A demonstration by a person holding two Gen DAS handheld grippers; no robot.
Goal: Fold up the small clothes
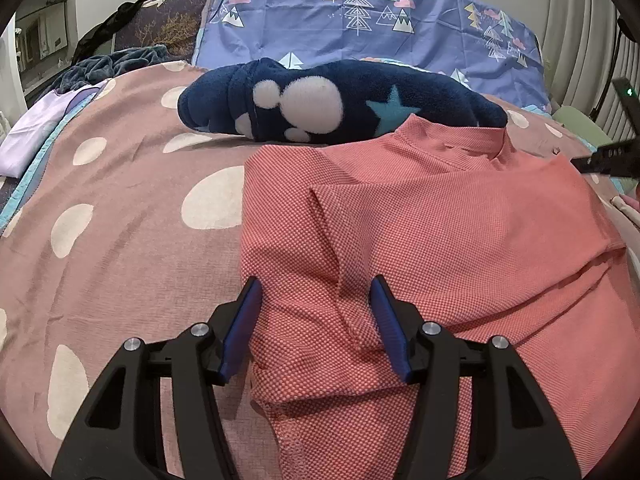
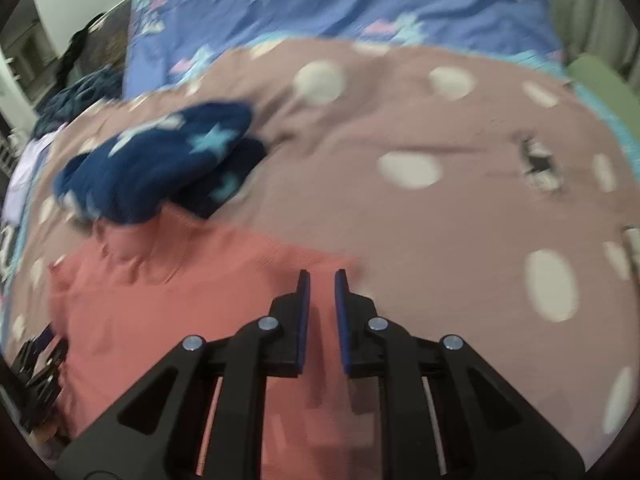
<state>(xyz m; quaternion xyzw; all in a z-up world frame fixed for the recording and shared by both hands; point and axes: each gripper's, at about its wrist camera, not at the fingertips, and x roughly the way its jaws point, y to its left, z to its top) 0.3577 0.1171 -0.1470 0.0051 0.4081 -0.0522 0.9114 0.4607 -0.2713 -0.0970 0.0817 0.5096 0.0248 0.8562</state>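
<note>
From the left wrist, the coral shirt (image 1: 420,240) lies flat on the dotted bedspread (image 1: 120,240), its collar (image 1: 484,148) at the far end and its hem toward the camera, so its long axis runs near to far, leaning a little rightward. The left side has been folded inward, leaving a straight edge on the left and a diagonal crease down the middle. The left claw (image 1: 316,300) stands with its blue pads wide apart, straddling the near-left folded part of the shirt; a ridge of fabric rises between the pads, but neither pad pinches it. Just past the collar, touching it, sits a navy fleece bundle (image 1: 340,104) with white blobs and a pale blue star, lying crosswise. Behind that is a blue quilt (image 1: 360,12) printed with trees, and at far left a lilac cloth (image 1: 32,136). The tip of the right claw (image 1: 608,156) shows at the right edge, near the shoulder. From the right wrist, which is blurred, the shirt (image 2: 160,320) fills the lower left, collar toward the fleece (image 2: 160,160) at upper left. The right claw (image 2: 322,280) hovers over the shirt's right edge, its pads nearly together with a narrow gap and nothing between them. Bare bedspread (image 2: 460,220) spreads to the right, with a small dark mark (image 2: 538,164) on it that cannot be identified. The left claw (image 2: 40,364) shows at the lower left edge.
</note>
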